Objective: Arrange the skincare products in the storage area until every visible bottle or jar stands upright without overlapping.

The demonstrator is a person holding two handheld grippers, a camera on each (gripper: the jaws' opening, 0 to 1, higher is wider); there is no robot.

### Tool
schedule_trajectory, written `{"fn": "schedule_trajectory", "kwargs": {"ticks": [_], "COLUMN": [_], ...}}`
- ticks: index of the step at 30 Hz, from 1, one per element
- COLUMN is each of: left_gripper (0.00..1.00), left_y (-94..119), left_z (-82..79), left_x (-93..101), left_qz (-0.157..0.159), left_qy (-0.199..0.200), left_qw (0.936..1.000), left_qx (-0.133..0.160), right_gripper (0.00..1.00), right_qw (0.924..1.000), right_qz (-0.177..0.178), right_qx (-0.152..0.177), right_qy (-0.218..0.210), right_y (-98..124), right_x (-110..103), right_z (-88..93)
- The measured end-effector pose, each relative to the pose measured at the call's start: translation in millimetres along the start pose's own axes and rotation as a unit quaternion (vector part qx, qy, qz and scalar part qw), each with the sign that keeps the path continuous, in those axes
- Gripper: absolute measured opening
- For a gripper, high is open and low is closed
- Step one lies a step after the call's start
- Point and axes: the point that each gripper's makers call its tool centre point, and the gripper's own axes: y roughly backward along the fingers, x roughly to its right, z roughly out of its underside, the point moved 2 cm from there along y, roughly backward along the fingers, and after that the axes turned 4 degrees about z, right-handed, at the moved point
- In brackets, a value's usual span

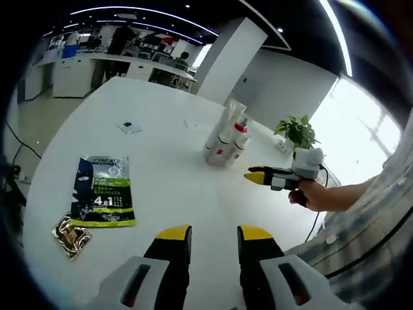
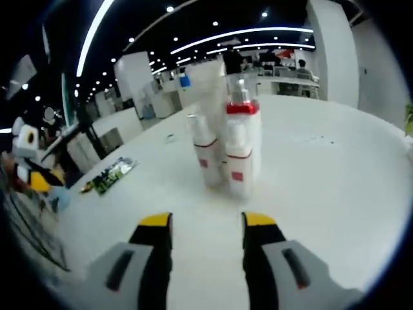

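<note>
White, smooth desk point(image 1: 161, 129); cluster of upright white skincare bottles point(image 2: 229, 139) at far centre, red-banded. Green glossy packet point(image 1: 103, 192), crinkled gold wrapper point(image 1: 71, 236) left. Left gripper point(image 1: 214, 240) and right gripper point(image 2: 208, 227): jaws parted, empty.

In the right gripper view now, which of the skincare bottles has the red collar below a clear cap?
The tall pump bottle at the right front of the cluster. The shorter white bottle beside it has only a red band lower down.
</note>
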Motion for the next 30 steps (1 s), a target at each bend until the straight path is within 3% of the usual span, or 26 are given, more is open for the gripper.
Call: {"fn": "schedule_trajectory", "kwargs": {"ticks": [4,9,12,15,19,21,24,30], "left_gripper": [0.29,0.31,0.31,0.32,0.36,0.4,0.58,0.65], "left_y": [14.5,28.2,32.2,33.7,32.4,30.4,23.8,18.6], "left_z": [19.3,24.4,28.4,29.8,25.4,21.3,19.6,12.1], "left_x": [4.8,7.1,4.7,3.6,7.2,12.7,21.1,16.9], "left_qz": [-0.001,-0.001,-0.004,-0.005,0.001,0.019,0.031,0.026], "left_qy": [0.009,0.015,0.02,0.022,0.028,0.021,-0.009,-0.073], "left_qw": [0.9999,0.9995,0.9993,0.9992,0.9976,0.9965,0.9969,0.995], "left_qx": [0.005,0.028,0.031,0.034,0.063,0.079,0.072,0.062], "right_gripper": [0.48,0.64,0.63,0.63,0.68,0.72,0.79,0.83], "right_qw": [0.9992,0.9952,0.9919,0.9908,0.9904,0.9903,0.9887,0.9859], "right_qz": [-0.023,-0.06,-0.075,-0.081,-0.086,-0.089,-0.106,-0.118], "right_qx": [0.005,0.009,-0.015,-0.013,-0.021,-0.029,-0.045,-0.055], "right_qy": [-0.031,-0.077,-0.102,-0.107,-0.106,-0.102,-0.096,-0.106], "right_y": [8.9,18.2,22.3,27.3,34.5,37.3,43.9,45.4], "right_x": [-23.8,-56.6,-72.7,-85.2,-99.6,-103.4,-115.9,-128.4], "right_z": [4.3,7.5,18.0,23.5,34.9,39.8,52.0,56.1]}}
